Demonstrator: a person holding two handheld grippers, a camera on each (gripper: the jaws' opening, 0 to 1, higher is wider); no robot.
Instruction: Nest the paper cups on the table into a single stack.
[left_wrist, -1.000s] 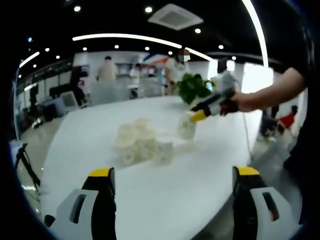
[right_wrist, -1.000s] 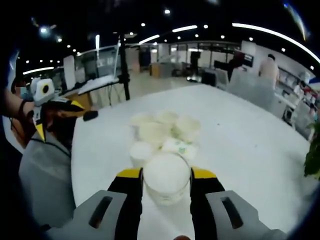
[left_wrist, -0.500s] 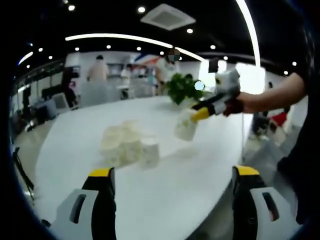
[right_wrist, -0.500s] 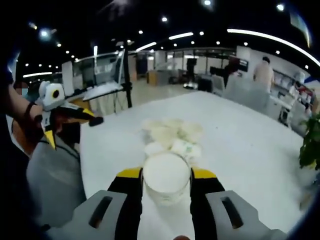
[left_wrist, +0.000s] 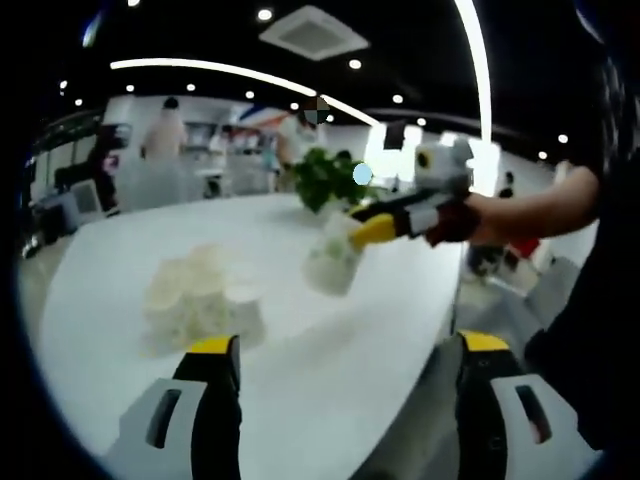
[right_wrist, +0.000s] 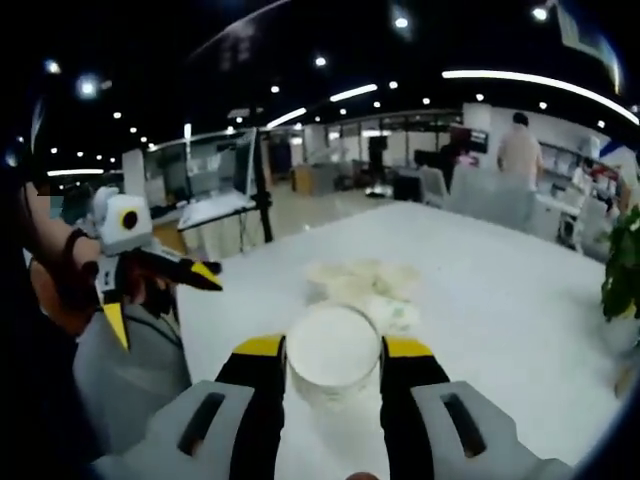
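one paper cup (right_wrist: 333, 352) sits clamped between the jaws of the right gripper (right_wrist: 333, 362), lifted clear of the table (right_wrist: 500, 300), mouth towards its camera. in the left gripper view that same cup (left_wrist: 332, 262) hangs in the air above the table's middle, held by the right gripper (left_wrist: 372, 230). the rest of the cups (left_wrist: 196, 297) huddle loose on the white top, nearer the left edge as the left gripper view has it, some upright, some tipped; whether any are nested i can't tell. the left gripper (left_wrist: 335, 400) stands wide and empty near the table's near edge. my guess: barely begun, with one cup picked and the stacking itself all to do.
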